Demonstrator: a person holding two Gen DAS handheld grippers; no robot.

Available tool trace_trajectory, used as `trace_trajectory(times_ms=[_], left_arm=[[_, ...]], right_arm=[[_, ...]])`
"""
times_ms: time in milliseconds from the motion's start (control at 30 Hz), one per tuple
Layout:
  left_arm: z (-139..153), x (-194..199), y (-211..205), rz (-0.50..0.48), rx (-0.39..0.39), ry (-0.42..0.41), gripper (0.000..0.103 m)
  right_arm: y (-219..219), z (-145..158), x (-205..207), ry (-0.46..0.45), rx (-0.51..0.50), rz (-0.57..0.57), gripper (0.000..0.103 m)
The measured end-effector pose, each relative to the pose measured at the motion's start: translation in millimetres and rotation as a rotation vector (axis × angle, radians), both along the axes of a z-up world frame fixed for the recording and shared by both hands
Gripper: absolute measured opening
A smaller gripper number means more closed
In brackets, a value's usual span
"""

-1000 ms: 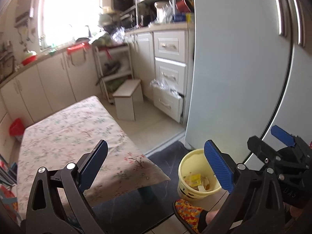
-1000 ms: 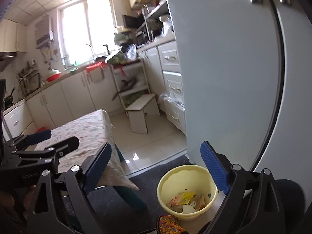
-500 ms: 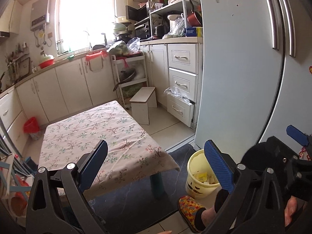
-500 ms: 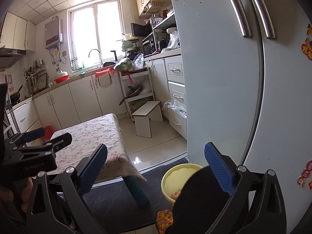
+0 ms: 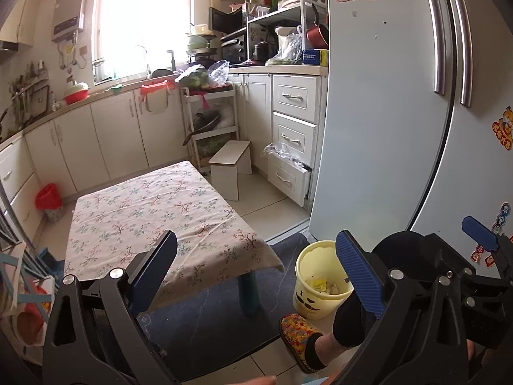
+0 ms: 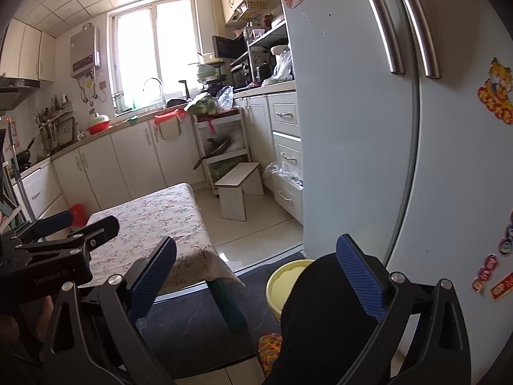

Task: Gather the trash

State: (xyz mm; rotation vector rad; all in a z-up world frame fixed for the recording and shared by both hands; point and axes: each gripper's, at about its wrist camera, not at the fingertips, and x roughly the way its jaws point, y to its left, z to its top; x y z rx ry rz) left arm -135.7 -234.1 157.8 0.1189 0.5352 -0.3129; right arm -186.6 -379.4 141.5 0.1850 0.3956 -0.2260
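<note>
grippers, both mine, stand wide open and empty: left gripper (image 5: 256, 276), right gripper (image 6: 256, 276). yellow trash bucket (image 5: 315, 301) sits on the floor just below and ahead of them, beside the fridge (image 5: 384, 128), with paper scraps (image 5: 317, 285) inside.

Bin (image 5: 315, 292) stands on the floor between table (image 5: 138, 205) and fridge (image 5: 378, 128).
</note>
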Motion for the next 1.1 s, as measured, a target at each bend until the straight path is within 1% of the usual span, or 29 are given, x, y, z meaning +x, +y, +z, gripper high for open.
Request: trace_trajectory(times_ms=[167,300,567,1100], left_arm=[[-0.9,-4.1,1.1,0.053,0.028,-0.023,0.095],[-1.4,-1.3,3.2,0.079,0.035,-0.013,0.095],[-0.9,-1.7,2.7,0.074,0.045,-0.016,0.095],[2.3,-2.7,7.4,0.099,0.040,-0.024,0.095]], right_arm=[[2.4,-4.1,0.8,0.015,-0.006,-0.026,0.096],[1.6,-6.4,-0.5,0.022,0.008,-0.032,0.096],[2.2,-5.5,-3.5,0.021,0.006,-0.041,0.096],[4.7,-1.5,-2.0,0.026,-0.020,-0.030,0.096]])
